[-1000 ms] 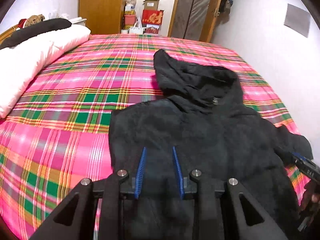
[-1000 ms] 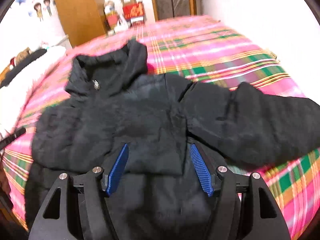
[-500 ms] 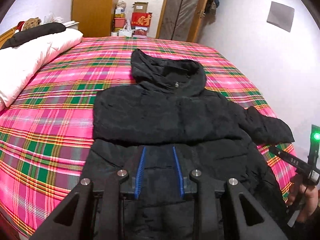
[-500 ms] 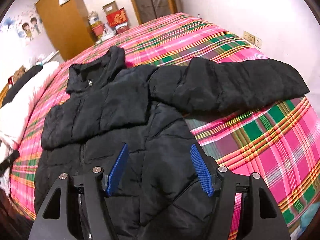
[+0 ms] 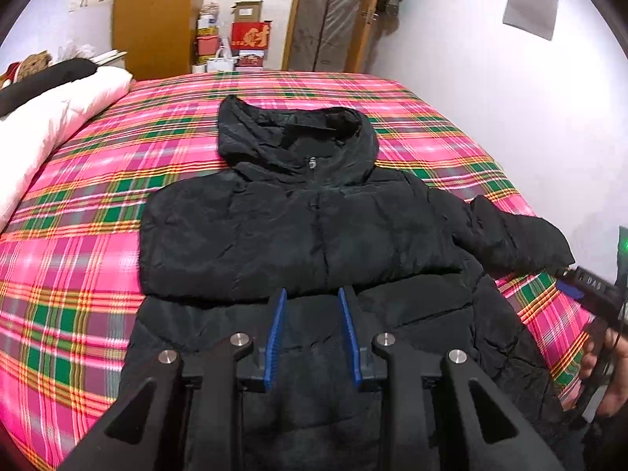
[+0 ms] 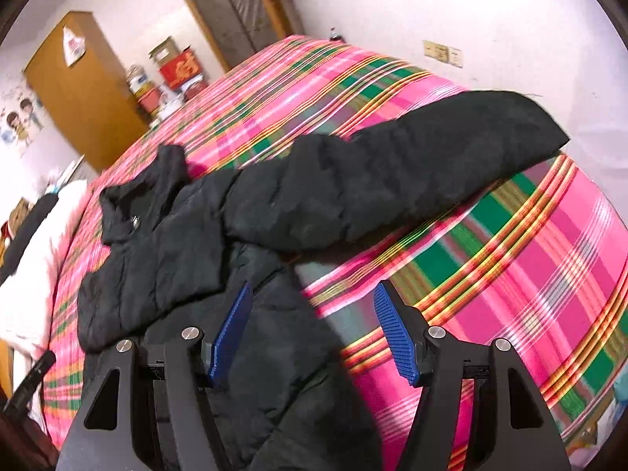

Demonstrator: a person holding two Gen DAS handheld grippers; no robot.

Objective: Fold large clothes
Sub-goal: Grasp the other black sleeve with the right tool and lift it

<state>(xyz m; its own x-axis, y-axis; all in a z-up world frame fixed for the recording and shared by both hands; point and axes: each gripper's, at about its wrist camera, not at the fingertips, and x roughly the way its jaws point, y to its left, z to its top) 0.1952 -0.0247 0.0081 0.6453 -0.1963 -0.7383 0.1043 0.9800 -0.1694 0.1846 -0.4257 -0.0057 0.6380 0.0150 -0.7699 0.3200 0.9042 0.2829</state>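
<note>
1. A black hooded puffer jacket (image 5: 306, 227) was seen laid front-up on the plaid bed (image 5: 78, 204), hood toward the far end, hem nearest the cameras.
2. Progress, as judged: early. One sleeve (image 5: 243, 251) was already folded across the chest; the other sleeve (image 6: 392, 180) was left stretched out sideways toward the wall-side bed edge. Sleeve fold, body fold and hood tuck appeared still to be done.
3. Left gripper (image 5: 312, 333) was held above the lower front w/ fingers at a narrow gap, nothing gripped between them.
4. Right gripper (image 6: 314, 333) was held over the jacket's side seam near the outstretched sleeve, fingers spread wide, nothing held.
5. Edges: the free sleeve's cuff was lying close to the bed edge by the wall, so a slip off that side was thought possible.
6. Room: plenty of bare bedspread was visible on the pillow (image 5: 59, 110) side and beyond the hood; the wall side was tight.
</note>
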